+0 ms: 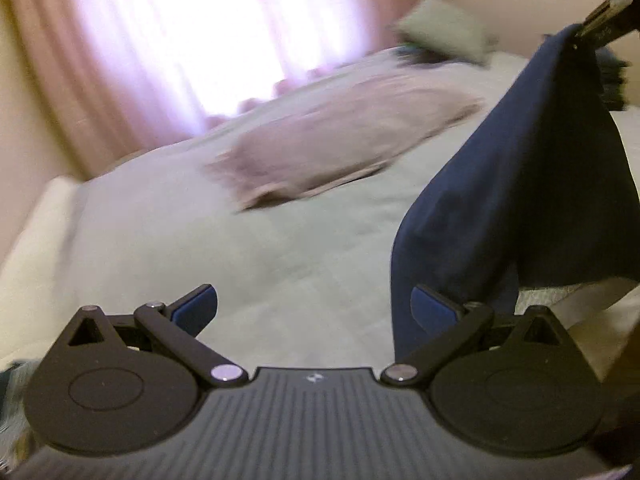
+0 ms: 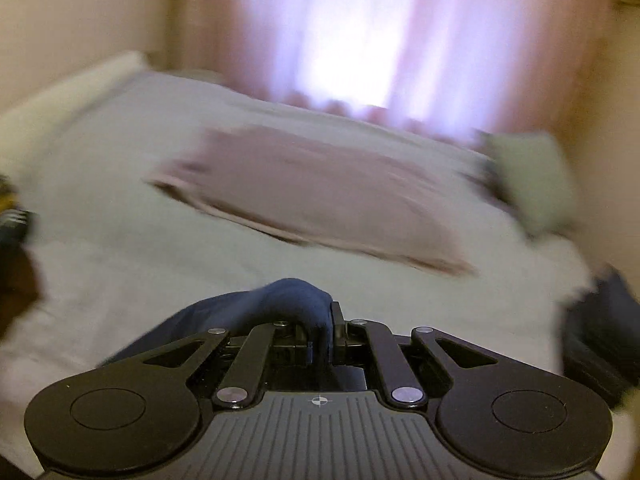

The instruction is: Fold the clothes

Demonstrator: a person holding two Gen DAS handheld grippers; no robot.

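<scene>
a blurred bedroom scene seen from two hand-held tools. the right tongs (image 2: 320,338) are pinched tight on a bunched corner of a navy garment (image 2: 280,300), the cloth squeezed between the closed fingers. from the left wrist view, that same navy garment (image 1: 520,184) hangs in the air from its gripped top corner near the upper right, draping down in loose folds toward the bed (image 1: 200,248); whether its lower edge touches the bedding cannot be told. the left tongs (image 1: 314,308) are spread wide and hold nothing, with the hanging cloth just beside the right-hand finger.

on the pale bedcover, farther back, lies a pinkish garment (image 2: 304,196), spread fairly flat, well apart from the navy one. a pale green pillow (image 1: 440,30) sits near the far end of the bed, and pink curtains (image 2: 360,40) glow with daylight behind.

judging by this, the folding of the navy piece has barely begun: it is lifted but not yet laid out or creased. the free tongs likely need to take a second corner. the pinkish garment may be folded already, though blur makes that uncertain.
</scene>
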